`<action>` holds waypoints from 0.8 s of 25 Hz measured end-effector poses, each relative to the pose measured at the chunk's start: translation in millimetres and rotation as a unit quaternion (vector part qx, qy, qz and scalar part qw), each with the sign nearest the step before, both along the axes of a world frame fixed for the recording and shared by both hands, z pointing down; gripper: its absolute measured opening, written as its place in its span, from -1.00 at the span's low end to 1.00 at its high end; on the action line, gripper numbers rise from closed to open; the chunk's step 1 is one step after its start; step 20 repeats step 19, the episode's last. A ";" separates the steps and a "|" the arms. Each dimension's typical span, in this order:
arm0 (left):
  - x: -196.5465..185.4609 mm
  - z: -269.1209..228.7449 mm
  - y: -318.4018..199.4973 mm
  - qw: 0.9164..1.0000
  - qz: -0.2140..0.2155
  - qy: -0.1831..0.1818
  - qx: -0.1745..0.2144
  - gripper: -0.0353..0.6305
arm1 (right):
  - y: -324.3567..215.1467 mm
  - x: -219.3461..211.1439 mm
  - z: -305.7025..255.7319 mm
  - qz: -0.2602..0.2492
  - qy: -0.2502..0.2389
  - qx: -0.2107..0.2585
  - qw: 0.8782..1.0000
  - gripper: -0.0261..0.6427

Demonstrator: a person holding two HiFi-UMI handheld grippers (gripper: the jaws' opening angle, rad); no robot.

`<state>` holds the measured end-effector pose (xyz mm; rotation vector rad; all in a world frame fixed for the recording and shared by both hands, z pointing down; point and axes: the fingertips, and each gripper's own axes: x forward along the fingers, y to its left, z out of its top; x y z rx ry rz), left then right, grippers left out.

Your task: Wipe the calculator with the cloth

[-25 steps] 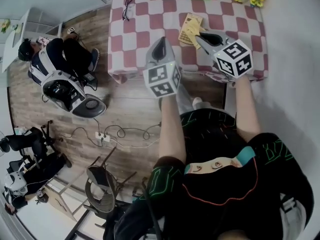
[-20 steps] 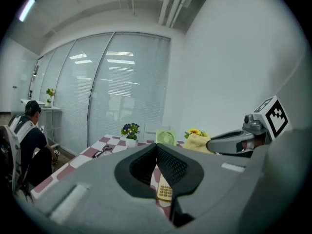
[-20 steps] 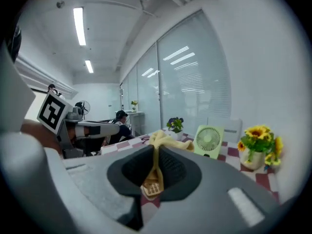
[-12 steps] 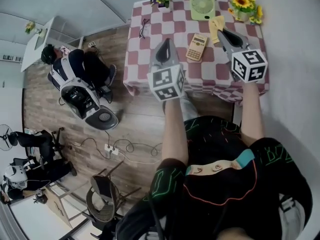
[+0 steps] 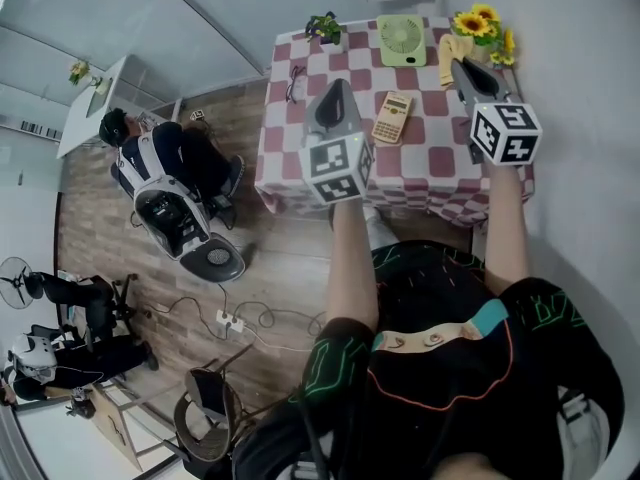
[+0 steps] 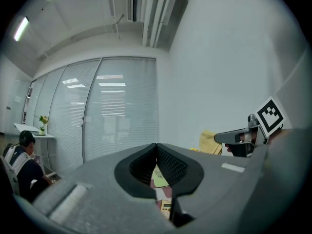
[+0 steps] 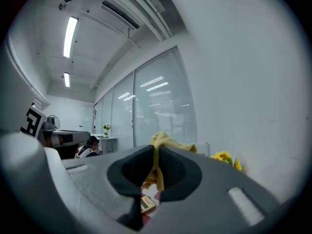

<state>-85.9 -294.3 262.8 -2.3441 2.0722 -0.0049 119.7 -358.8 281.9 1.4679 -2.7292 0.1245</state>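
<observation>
A tan calculator [image 5: 392, 116] lies on the red-and-white checked table [image 5: 300, 158], between my two grippers in the head view. My right gripper [image 5: 458, 65] is held above the table's right side, shut on a yellow cloth [image 5: 446, 52] that hangs from its jaws. In the right gripper view the cloth [image 7: 165, 141] sticks up between the closed jaws of that gripper [image 7: 156, 149], and the calculator [image 7: 146, 204] shows below. My left gripper [image 5: 337, 85] hovers left of the calculator, shut and holding nothing; in its own view the left gripper [image 6: 156, 146] has its tips together.
A green fan [image 5: 400, 36], sunflowers [image 5: 480, 18] and a small plant [image 5: 323, 26] stand along the table's far edge, and glasses [image 5: 296, 80] lie at its left. A white wall runs on the right. A seated person [image 5: 150, 153], chairs and floor cables [image 5: 230, 320] are on the left.
The table has slid up and shrunk in the head view. Both grippers have risen away from the tabletop, and the yellow cloth now hangs from the right gripper.
</observation>
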 end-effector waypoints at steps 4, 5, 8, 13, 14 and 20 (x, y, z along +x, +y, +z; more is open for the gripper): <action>2.7 -8.0 -2.1 1.000 0.000 -0.005 0.013 -0.86 | -0.7 3.2 -8.2 -0.001 0.001 0.013 1.000 -0.81; 3.4 -9.3 -2.0 1.000 0.000 -0.006 0.014 -0.86 | -0.5 3.9 -9.3 0.001 0.006 0.015 1.000 -0.81; 6.9 -10.5 -3.4 1.000 0.003 -0.004 0.011 -0.86 | -2.1 4.6 -9.5 0.008 0.035 0.024 0.999 -0.81; 6.5 -11.4 -10.4 1.000 0.003 -0.010 0.023 -0.86 | -5.5 1.6 -11.1 0.004 0.042 0.035 0.998 -0.81; 6.9 -11.7 -10.5 1.000 0.003 -0.011 0.023 -0.86 | -5.0 1.8 -12.3 0.003 0.042 0.037 0.998 -0.81; 7.5 -10.4 -11.2 1.000 0.000 -0.010 0.011 -0.86 | -5.3 2.9 -15.9 0.006 0.056 0.046 0.997 -0.81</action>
